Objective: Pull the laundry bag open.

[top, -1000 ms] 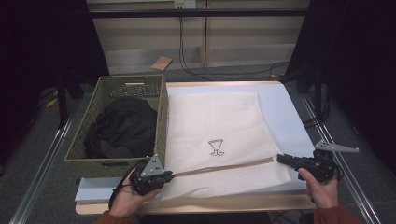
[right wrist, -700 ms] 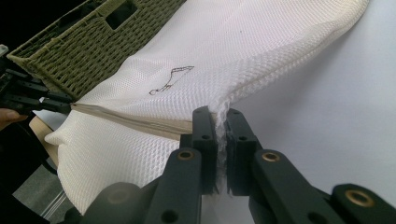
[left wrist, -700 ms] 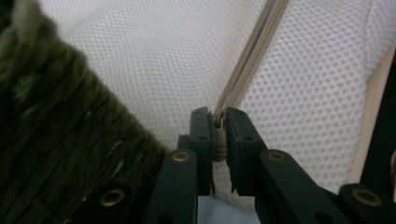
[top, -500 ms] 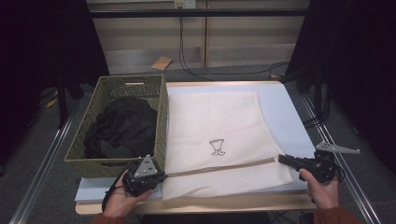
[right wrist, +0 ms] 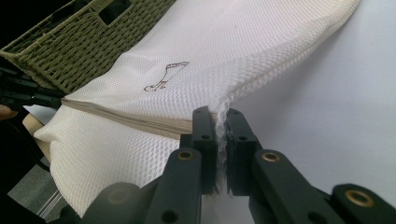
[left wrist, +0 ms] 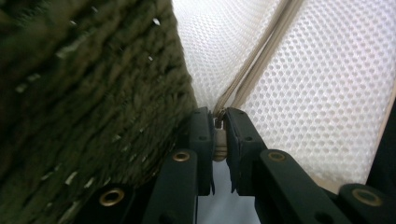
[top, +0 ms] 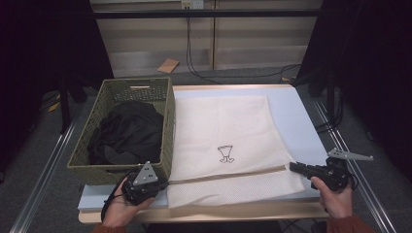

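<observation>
White mesh bag (top: 223, 131), olive woven basket (top: 111, 167), black clothes (top: 128, 131).

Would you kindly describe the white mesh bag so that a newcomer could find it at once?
Start at the table. Right of the green woven basket holding black clothing lies the flat white mesh bag. A small dark emblem and a beige zipper band mark it.

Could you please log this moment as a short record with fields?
surface: white-topped table
mesh bag: white mesh laundry bag lying flat, small drawing on it
zipper: beige zipper band across its near end
left tongs: shut on the zipper's end by the basket
right tongs: shut on the bag's right edge
basket: green woven basket holding black clothing
</observation>
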Demonstrator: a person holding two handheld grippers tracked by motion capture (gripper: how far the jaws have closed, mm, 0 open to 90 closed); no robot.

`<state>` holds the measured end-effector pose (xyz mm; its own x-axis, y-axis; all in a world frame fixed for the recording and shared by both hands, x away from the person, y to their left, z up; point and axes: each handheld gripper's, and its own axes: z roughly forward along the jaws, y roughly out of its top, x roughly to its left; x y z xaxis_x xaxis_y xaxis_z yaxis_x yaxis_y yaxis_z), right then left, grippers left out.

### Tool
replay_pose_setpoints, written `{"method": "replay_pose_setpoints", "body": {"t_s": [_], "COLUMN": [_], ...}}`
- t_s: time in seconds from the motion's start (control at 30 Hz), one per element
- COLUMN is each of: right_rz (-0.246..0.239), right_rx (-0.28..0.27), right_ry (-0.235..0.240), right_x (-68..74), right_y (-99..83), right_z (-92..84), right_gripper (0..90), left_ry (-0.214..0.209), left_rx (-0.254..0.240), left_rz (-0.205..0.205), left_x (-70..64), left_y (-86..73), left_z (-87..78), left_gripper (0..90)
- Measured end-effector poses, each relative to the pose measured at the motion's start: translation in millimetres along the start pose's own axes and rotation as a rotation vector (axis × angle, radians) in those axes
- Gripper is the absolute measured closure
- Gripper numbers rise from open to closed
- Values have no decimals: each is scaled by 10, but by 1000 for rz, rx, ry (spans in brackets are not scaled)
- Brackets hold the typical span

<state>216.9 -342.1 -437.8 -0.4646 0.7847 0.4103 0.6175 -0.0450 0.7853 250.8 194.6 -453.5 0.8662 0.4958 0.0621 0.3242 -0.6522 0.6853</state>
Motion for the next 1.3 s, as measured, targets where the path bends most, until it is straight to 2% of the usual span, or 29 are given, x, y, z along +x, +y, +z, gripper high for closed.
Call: {"method": "replay_pose_setpoints", "body": {"t_s": [0.03, 0.07, 0.1, 0.13, 0.17, 0.33, 0.43, 0.57, 0.6, 0.63, 0.67, 0.8, 0.87, 0.93, 1.0, 1.03, 1.07, 1.13, 1.17, 1.2, 1.23, 1.3], "right_rz": [-5, -14, -19, -19, -22, -29, -40, -52, -56, -62, -67, -74, -84, -81, -81, -79, -86, -91, -98, -101, -105, -132], "right_rx": [2, 11, 17, 27, 35, 76, 122, 165, 176, 189, 198, 232, 231, 223, 209, 194, 179, 157, 139, 126, 110, 98], "right_ry": [-1, -3, -11, -13, -18, -27, -35, -45, -48, -54, -61, -72, -84, -85, -91, -96, -97, -114, -112, -107, -107, -79], "right_x": [0, 2, 5, 5, -2, -25, -44, -89, -88, -92, -95, -105, -106, -107, -109, -109, -110, -109, -110, -107, -88, -47], "right_y": [-5, -15, -30, -48, -61, -107, -136, -174, -182, -190, -197, -217, -222, -222, -215, -209, -205, -194, -185, -180, -169, -145], "right_z": [1, 4, 11, 25, 36, 83, 129, 183, 199, 219, 239, 282, 291, 280, 263, 247, 237, 211, 194, 186, 176, 177], "right_gripper": [848, 848, 848, 848, 848, 846, 843, 840, 838, 837, 835, 824, 796, 789, 720, 684, 671, 623, 618, 600, 541, 504], "left_ry": [0, -6, -3, 0, 0, -4, -4, 1, -9, -5, -18, -22, -30, -8, -7, 9, 10, 14, 15, -2, 1, 0], "left_rx": [5, -11, 2, -17, -11, -43, -58, -54, -69, -57, -68, -70, -67, -84, -97, -96, -104, -125, -135, -153, -163, -175], "left_rz": [5, -8, -2, -12, -9, -7, -22, -20, -34, -41, -44, -58, -58, -84, -103, -102, -99, -119, -122, -126, -142, -153], "left_x": [2, 7, 18, 12, 8, -24, -23, -44, -44, -46, -46, -33, -25, -26, -31, -39, -41, -75, -85, -95, -110, -126], "left_y": [-2, -10, -8, -12, -10, -69, -86, -109, -122, -131, -138, -159, -167, -178, -195, -196, -198, -199, -198, -201, -204, -216], "left_z": [-5, 6, 3, 18, 16, 32, 41, 71, 88, 89, 103, 113, 119, 119, 107, 93, 88, 83, 78, 68, 55, 33], "left_gripper": [819, 819, 819, 819, 819, 818, 817, 816, 816, 816, 816, 813, 808, 763, 725, 690, 654, 608, 592, 585, 572, 537]}}
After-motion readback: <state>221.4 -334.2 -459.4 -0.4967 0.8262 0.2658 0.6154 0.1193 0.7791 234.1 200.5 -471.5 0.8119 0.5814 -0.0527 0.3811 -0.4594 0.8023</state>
